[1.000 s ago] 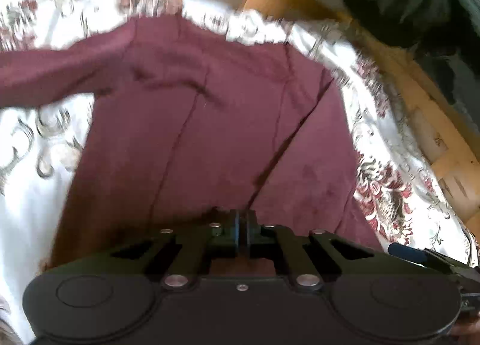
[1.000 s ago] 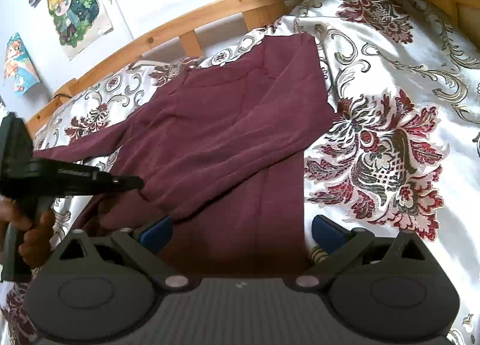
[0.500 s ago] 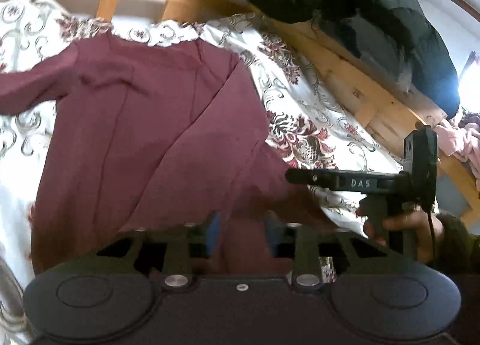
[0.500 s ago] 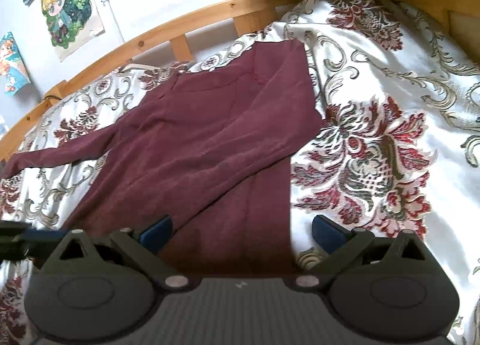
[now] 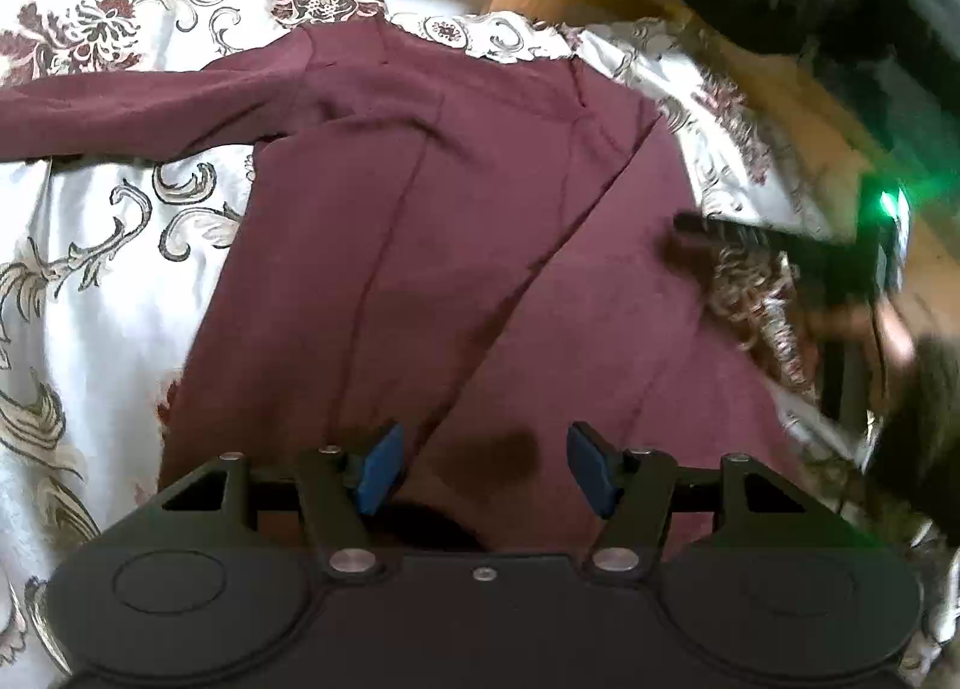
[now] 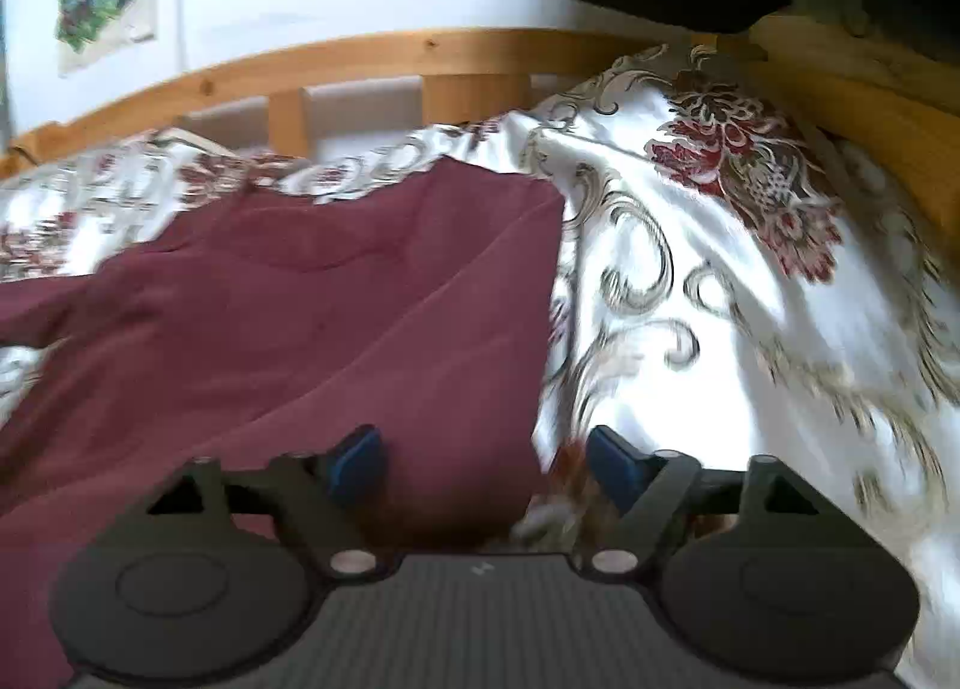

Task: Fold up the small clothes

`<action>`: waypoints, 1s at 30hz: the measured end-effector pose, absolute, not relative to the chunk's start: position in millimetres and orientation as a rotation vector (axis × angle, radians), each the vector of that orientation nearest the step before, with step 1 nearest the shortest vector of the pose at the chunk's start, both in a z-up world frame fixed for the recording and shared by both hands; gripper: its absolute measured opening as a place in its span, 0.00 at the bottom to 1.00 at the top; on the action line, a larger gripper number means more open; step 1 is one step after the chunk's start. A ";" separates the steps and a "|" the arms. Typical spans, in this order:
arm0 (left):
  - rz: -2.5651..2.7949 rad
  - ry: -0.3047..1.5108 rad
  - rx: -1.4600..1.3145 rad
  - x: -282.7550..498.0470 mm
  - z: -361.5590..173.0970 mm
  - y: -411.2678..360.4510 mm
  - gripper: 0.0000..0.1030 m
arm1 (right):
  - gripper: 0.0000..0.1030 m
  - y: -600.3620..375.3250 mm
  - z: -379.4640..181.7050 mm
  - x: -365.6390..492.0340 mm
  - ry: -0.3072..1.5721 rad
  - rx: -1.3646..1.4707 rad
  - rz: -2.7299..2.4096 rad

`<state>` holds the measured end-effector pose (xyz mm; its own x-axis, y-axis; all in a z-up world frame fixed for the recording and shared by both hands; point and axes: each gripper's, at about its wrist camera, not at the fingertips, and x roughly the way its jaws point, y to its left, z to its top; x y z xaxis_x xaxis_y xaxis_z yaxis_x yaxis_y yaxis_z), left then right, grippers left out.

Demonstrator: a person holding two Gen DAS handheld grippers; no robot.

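Left gripper (image 5: 483,467): jaws opening, pads clear of cloth, hem of shirt (image 5: 420,221) below the gap. Right gripper (image 6: 486,467): jaws closing, part-wide, astride the shirt's right edge, nothing pinched yet. Shirt flat on bedspread (image 6: 750,299), right sleeve folded across, left sleeve spread. Step judged: re-gripping between folds. Next: pinch edge cleanly, one layer set, no bedspread.

The garment (image 5: 420,245) is plain maroon. The bedspread (image 6: 750,329) is glossy white with dark red flowers and grey-gold scrolls. The bed frame (image 6: 372,59) is honey-coloured wood. Both tongs are black with blue pads (image 5: 378,467).
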<state>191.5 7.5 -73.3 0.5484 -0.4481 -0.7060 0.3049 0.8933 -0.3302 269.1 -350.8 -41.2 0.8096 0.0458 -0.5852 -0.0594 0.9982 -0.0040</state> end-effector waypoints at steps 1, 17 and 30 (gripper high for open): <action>-0.445 0.884 -0.161 192.7 -74.7 6.6 0.61 | 0.66 -353.3 -44.7 277.2 0.625 -0.017 0.053; -0.488 0.902 -0.063 204.5 -88.3 -11.1 0.69 | 0.08 -401.7 -47.2 292.0 0.548 0.175 -0.003; -0.480 0.900 -0.051 187.6 -88.3 -7.1 0.73 | 0.11 -387.8 -50.7 241.5 0.669 0.059 0.092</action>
<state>187.6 -7.1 -88.3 0.5238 -0.4221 -0.7399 0.3798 0.8932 -0.2407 241.5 -387.8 -50.7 0.7807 0.1041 -0.6162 -0.0659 0.9942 0.0846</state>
